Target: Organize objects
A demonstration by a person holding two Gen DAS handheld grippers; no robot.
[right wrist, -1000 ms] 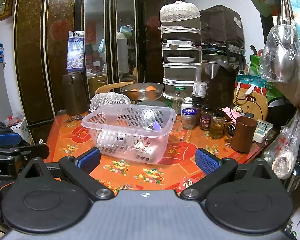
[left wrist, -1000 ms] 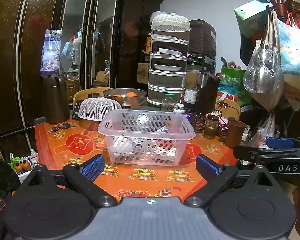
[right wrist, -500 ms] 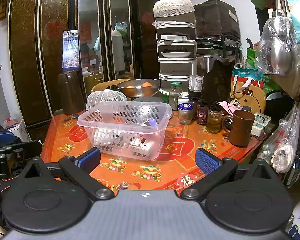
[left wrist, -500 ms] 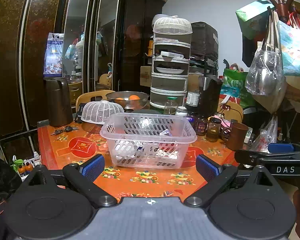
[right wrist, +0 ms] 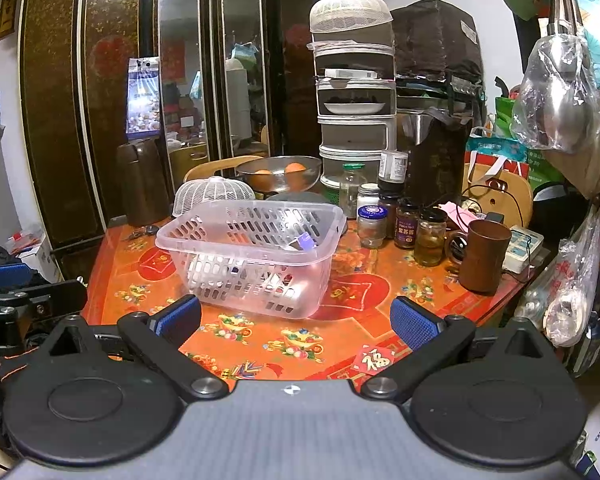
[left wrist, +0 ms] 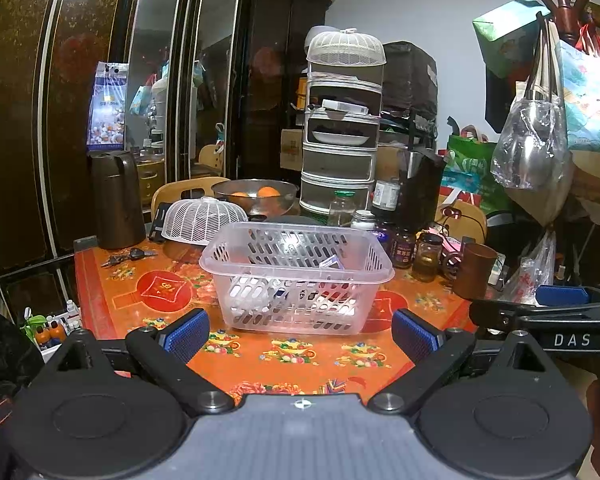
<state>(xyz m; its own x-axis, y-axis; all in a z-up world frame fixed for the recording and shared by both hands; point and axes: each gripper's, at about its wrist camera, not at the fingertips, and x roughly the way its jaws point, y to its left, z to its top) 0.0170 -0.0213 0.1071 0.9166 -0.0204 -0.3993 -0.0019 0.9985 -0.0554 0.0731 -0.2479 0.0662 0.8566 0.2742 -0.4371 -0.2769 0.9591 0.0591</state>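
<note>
A clear plastic slotted basket (left wrist: 296, 276) stands in the middle of the orange patterned table (left wrist: 300, 356); it shows in the right wrist view too (right wrist: 252, 256). Several small packets and boxes lie inside it. My left gripper (left wrist: 300, 336) is open and empty, held back over the table's near edge, short of the basket. My right gripper (right wrist: 296, 322) is open and empty, also back from the basket. Each gripper shows at the side of the other's view.
Behind the basket are a white mesh food cover (left wrist: 204, 220), a metal bowl of oranges (left wrist: 256, 196), several jars (right wrist: 406, 226), a brown mug (right wrist: 484, 256), a dark jug (left wrist: 116, 200) and a tiered rack (left wrist: 340, 136). Bags hang at right (left wrist: 536, 152).
Both grippers have drawn back and risen a little from the table; the basket looks smaller and farther. Jaws stay open.
</note>
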